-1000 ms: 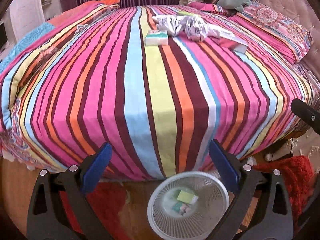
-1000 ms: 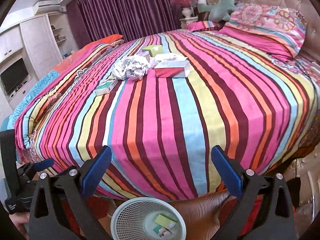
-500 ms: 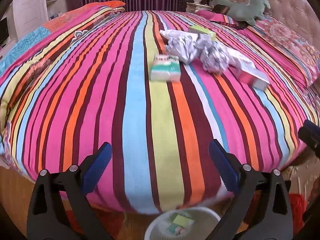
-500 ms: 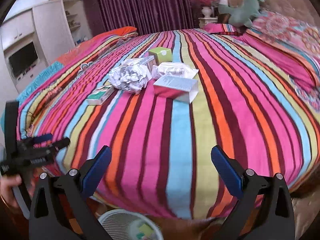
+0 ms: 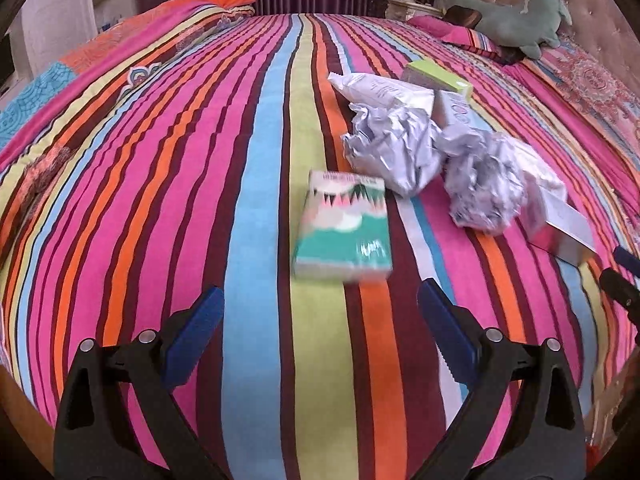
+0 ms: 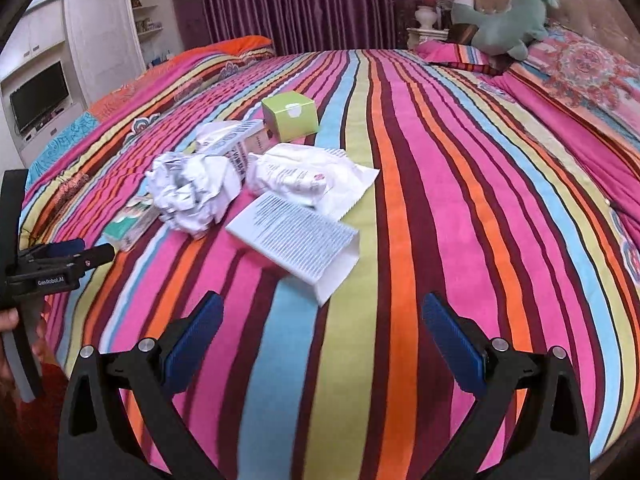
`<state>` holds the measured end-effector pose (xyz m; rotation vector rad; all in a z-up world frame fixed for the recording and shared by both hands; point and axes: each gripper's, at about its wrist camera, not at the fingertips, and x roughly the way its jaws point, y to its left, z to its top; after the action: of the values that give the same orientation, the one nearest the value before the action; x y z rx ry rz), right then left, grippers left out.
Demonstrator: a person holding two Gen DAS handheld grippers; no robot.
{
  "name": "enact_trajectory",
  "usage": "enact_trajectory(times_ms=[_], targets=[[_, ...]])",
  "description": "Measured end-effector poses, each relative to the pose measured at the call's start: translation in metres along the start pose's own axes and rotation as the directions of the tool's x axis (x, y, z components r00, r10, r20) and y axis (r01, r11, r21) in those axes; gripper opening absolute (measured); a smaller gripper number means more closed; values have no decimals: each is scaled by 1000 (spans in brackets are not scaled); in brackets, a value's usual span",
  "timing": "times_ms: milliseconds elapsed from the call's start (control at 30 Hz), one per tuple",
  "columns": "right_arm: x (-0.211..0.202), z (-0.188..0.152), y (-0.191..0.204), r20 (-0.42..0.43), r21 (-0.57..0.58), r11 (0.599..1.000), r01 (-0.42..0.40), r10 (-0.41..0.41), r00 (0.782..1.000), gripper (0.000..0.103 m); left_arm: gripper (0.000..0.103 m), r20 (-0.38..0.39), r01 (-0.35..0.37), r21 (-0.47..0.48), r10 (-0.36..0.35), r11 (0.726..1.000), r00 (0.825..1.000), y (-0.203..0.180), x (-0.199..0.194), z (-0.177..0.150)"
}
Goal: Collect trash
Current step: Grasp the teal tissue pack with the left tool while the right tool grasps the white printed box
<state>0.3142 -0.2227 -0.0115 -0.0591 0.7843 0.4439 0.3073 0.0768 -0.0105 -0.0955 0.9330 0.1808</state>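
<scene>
A bedroom fills both views: a wide bed under a striped bedspread (image 5: 256,208) of pink, orange, blue and yellow-green, purple curtains across the top of the frame, and a green plush toy (image 6: 508,20) in the upper right by the tufted headboard.

The trash we are after lies in one loose cluster on the bedspread. In the left wrist view, a teal-and-white flat box (image 5: 344,226) sits at centre frame, nearest to us, with crumpled paper balls (image 5: 436,160) just right of it, a white pouch (image 5: 380,90) above them and a green box (image 5: 438,76) behind. In the right wrist view, a white printed carton (image 6: 296,236) lies at centre, its open flap toward us.

Our left gripper (image 5: 320,344) is spread wide and empty, low in its frame, lined up short of the flat box. Our right gripper (image 6: 322,352) is likewise released and empty, facing the white carton. We judge this to be the approach for a pickup, nothing grasped yet. The next move calls for reaching further forward, straddling a piece with the jaws and closing.

On writing: "GenRobot.AI" reads on the other gripper's body at the left edge of the right wrist view. The carton and pouch carry dense print, too small and blurred to read.
</scene>
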Motion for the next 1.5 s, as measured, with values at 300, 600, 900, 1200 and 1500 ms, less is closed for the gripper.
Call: enact_trajectory(times_ms=[300,600,900,1200,1500], targets=[[41,21,2,-66,-126,992,-23,15,998,95,94,-39,-3,-13,2,1000,999,0,32,23],[60,32,8,-84,-100,993,-66,58,995,95,94,-52,-53,25,54,998,997,-7,49,34],[61,33,20,-163,-72,983,-171,158,974,92,93,-56,-63,27,64,998,996,-7,54,38],[65,38,28,-143,-75,989,-131,120,983,63,65,-37,-32,72,35,997,999,-16,50,38],[57,31,36,-113,3,995,-104,104,988,55,49,-19,1,44,-1,999,1000,-8,39,32]])
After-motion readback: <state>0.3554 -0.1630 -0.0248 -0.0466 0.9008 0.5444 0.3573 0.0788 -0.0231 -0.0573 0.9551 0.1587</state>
